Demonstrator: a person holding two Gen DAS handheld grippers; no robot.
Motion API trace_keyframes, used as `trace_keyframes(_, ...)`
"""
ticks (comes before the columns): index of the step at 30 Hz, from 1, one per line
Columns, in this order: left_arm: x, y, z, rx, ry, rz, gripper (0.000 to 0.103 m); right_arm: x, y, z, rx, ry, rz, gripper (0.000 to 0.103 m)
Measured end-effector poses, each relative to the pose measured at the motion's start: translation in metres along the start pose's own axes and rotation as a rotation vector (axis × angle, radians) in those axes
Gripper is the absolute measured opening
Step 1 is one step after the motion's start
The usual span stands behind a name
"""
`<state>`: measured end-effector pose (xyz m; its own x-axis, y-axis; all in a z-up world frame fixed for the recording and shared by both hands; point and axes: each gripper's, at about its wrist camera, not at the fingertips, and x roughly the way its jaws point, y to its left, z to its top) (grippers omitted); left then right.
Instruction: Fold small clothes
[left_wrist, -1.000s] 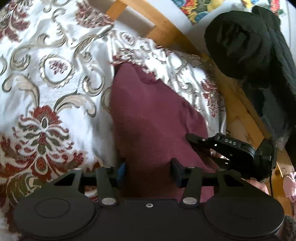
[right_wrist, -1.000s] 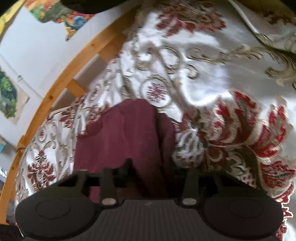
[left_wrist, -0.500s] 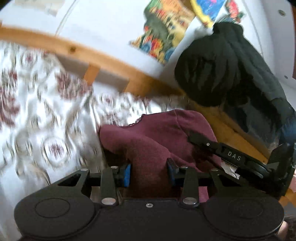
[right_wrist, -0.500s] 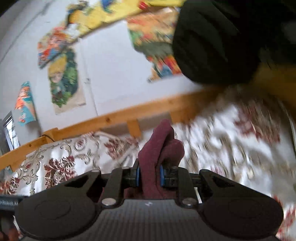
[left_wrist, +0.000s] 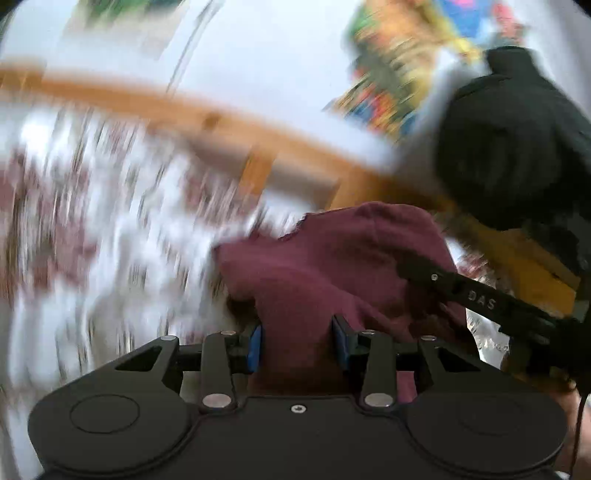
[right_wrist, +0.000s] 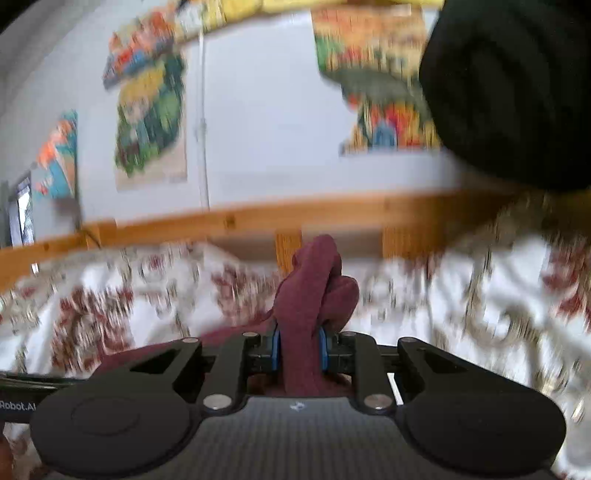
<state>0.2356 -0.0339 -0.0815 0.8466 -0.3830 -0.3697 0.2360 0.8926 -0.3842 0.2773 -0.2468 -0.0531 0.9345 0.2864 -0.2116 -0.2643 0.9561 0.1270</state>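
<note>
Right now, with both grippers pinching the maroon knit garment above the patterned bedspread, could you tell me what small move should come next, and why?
Probably carry the maroon knit garment forward and lower it onto the white floral bedspread. The left gripper and the right gripper each clamp a bunched fold, the cloth is lifted and crumpled, and the blur suggests mid-swing; laying it down would likely flatten the fold.
</note>
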Motion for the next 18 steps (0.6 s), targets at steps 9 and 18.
trace_keyframes(9,0.012,0.017,-0.006,-0.146,0.114,0.034,0.044,0.017,-0.04,-0.024,0.195,0.14,-0.088,0.025)
trace_keyframes(18,0.015,0.031,-0.012,-0.247,0.158,0.054,0.065,0.012,-0.048,-0.035,0.21,0.176,-0.155,0.068)
